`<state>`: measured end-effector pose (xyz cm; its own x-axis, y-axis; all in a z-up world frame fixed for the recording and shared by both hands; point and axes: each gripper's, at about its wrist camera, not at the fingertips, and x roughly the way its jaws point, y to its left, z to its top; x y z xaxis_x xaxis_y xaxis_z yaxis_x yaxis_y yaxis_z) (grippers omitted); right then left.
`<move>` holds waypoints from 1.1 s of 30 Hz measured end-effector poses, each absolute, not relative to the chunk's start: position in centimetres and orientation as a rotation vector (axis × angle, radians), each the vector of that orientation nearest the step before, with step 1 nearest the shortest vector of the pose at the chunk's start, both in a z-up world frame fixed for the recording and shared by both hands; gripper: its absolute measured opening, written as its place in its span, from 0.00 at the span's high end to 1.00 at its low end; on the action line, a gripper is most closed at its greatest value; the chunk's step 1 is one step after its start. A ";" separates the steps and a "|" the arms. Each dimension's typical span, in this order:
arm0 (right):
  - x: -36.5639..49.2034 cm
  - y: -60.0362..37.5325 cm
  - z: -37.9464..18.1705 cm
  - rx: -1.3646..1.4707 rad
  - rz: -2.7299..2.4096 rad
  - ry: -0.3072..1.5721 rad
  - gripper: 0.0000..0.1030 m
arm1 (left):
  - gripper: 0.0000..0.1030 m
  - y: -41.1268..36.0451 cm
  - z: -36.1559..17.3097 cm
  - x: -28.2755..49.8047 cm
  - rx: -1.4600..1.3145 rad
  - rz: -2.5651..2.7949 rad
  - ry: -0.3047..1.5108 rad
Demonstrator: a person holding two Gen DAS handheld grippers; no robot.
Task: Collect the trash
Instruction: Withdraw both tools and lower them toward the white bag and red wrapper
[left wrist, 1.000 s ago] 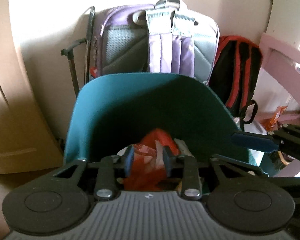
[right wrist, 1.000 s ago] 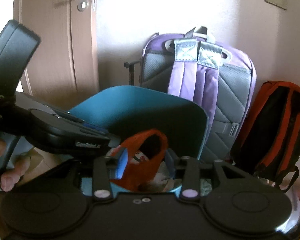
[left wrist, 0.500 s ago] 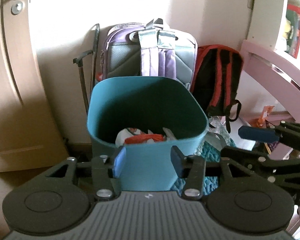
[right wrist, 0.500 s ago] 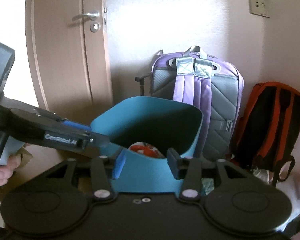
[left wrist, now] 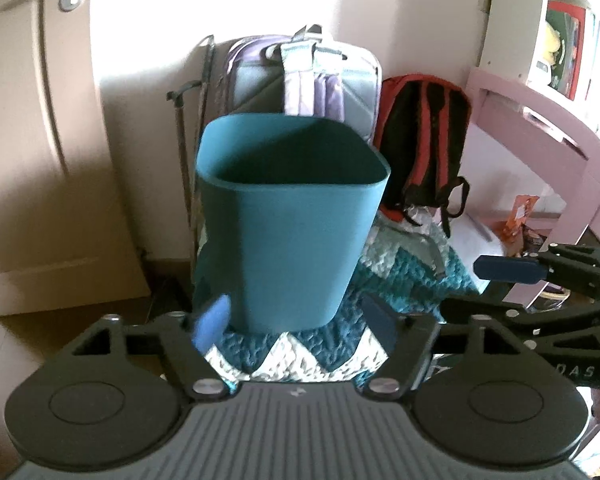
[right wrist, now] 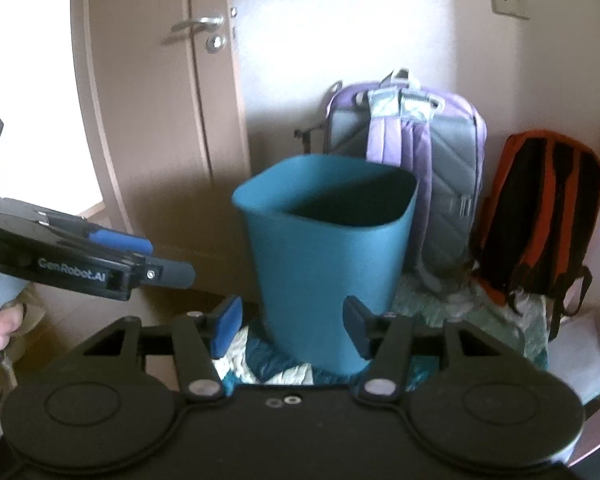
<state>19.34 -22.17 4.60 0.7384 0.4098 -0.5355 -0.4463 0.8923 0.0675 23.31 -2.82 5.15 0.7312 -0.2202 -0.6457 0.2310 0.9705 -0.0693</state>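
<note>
You hold both grippers back from the teal bin (left wrist: pixel 288 216), and I think this is because the drop is done and you want free jaws for the next piece of trash. Your left gripper (left wrist: pixel 296 326) has just been opening its jaws; they stand wide and nothing is between the blue pads, only the bin and the rug (left wrist: pixel 300 356) are seen past them. Your right gripper (right wrist: pixel 292 326) has also just been opening, and it is empty in the same way. Each one points somewhat downward toward the foot of the bin, not touching it. The bin stands upright on the teal and white rug, its long axis vertical and its mouth facing up, so it is ready to receive things from above. From this low angle you cannot see into it, so what lies inside is hidden. It stands just in front of the purple backpack (right wrist: pixel 412 152), which leans on the wall, with the red and black backpack (right wrist: pixel 540 208) beside it and the door (right wrist: pixel 148 100) to the left. Near the pink furniture (left wrist: pixel 548 120) an orange wrapper (left wrist: pixel 520 216) lies on the floor; it looks like possible trash, but I cannot be sure.
</note>
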 end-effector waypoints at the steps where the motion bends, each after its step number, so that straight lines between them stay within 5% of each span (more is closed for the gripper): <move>1: 19.1 -22.1 3.9 -0.068 0.472 0.581 0.45 | 0.19 -2.7 4.5 23.0 0.015 -0.241 0.713; 10: 19.8 -21.2 -4.6 -0.037 0.476 0.755 0.45 | 0.11 -0.4 -6.7 23.6 -0.089 -0.174 0.925; 26: 26.7 -18.9 -28.7 0.206 0.390 1.181 0.45 | 0.11 3.3 -34.6 25.3 -0.358 0.153 1.517; 33: 30.0 -16.1 -37.4 0.267 0.311 1.273 0.45 | 0.11 3.3 -44.0 25.4 -0.195 0.241 1.711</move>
<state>29.99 -16.11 -37.43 0.2620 0.3725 -0.8903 -0.0805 0.9277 0.3644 25.43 3.28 -43.99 -0.1529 0.0079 -0.9882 -0.2655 0.9629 0.0488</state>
